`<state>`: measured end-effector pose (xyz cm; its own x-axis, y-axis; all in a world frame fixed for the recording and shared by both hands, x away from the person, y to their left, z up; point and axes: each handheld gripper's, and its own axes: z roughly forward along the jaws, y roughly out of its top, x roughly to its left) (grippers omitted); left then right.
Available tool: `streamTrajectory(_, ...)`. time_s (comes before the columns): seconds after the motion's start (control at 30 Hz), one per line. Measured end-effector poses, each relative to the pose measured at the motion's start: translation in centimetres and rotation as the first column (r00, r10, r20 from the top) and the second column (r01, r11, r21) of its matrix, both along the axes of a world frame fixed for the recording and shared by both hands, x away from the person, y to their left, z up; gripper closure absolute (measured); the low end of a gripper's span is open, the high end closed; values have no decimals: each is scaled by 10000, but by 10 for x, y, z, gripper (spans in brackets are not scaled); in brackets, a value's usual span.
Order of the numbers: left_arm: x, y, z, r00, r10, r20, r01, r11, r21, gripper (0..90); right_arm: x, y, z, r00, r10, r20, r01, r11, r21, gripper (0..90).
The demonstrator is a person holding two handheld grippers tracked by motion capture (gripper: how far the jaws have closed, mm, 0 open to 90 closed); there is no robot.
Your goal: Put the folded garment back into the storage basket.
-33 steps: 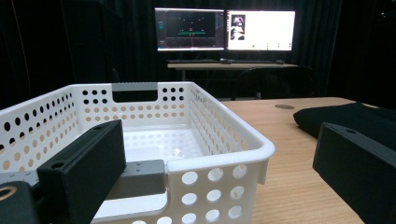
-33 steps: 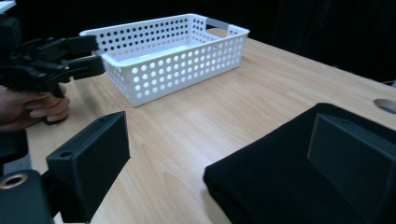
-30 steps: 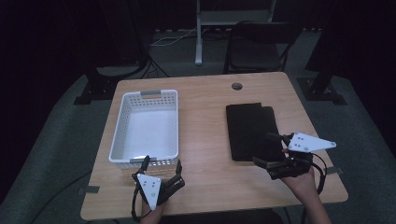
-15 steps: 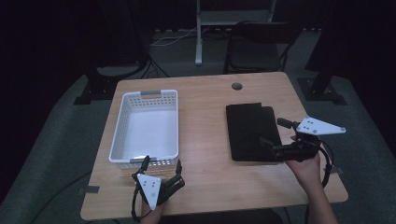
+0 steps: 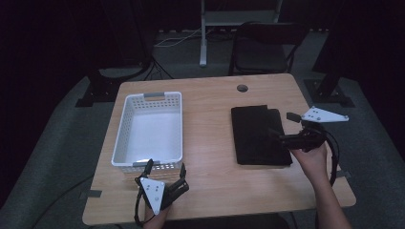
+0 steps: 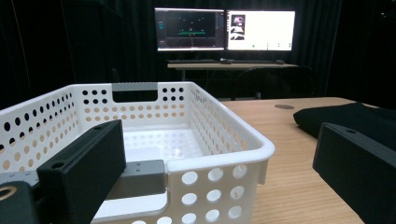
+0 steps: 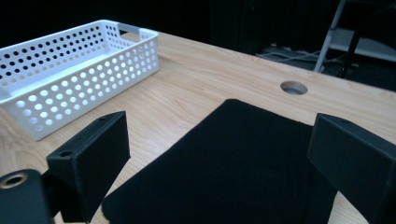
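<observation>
Reaching in from the table's right edge, the right gripper (image 5: 282, 138) hangs over the right side of the folded black cloth (image 5: 258, 136), its 2 black jaws spread wide with nothing between them; in the right gripper view they straddle the dark fabric (image 7: 243, 168) from just above. Compared with 1 second ago, this gripper has swung from the cloth's near right corner to a spot farther up its right edge, and its grey three-cornered plate has turned outward toward the table's right edge. That reads as lining up for a grasp on the cloth's side rather than its corner, so the pick looks about to begin and has not yet closed on anything.

Over the table's near edge, the left gripper (image 5: 165, 179) has not shifted in that time. Its jaws are also spread apart and empty, pointing at the near short wall of the white perforated plastic basket (image 5: 153, 129); in the left gripper view that rim (image 6: 219, 158) sits just ahead between them.

Between the 2 lies bare light wooden table (image 5: 205, 162). The cloth lies flat on the right half, well apart from the empty basket on the left half, which is probably where the cloth is meant to go.
</observation>
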<state>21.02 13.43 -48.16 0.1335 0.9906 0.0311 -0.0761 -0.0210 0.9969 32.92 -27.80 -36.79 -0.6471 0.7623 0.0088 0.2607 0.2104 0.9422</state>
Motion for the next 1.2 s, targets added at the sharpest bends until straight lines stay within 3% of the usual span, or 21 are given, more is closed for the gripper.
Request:
streamTrajectory(0.4,0,0,0,10000,0,16,0,10000,-18,37,36,-10,-18,9933,-660,-951,647,9978,-166,54)
streamTrajectory(0.5,0,0,0,10000,0,23,0,10000,-13,37,52,-15,-29,9842,-824,-1564,793,9965,-259,54)
streamTrajectory(0.57,0,0,0,10000,1,16,-1,10000,-17,37,54,-16,-31,9823,-902,-1642,862,9958,-315,54)
streamTrajectory(0.63,0,0,0,10000,1,26,-1,10000,-16,37,62,-18,-37,9733,-871,-2122,854,9962,-173,54)
streamTrajectory(0.73,0,0,0,10000,-1,23,1,10000,-20,37,70,-19,-44,9642,-969,-2469,935,9953,-258,54)
streamTrajectory(0.97,0,0,0,10000,6,35,-6,10000,-25,37,83,-20,-57,9462,-1283,-2971,1220,9917,-399,55)
streamTrajectory(1.2,0,0,0,10000,0,27,0,10000,-22,37,94,-22,-69,9175,-1532,-3670,1460,9881,-475,55)
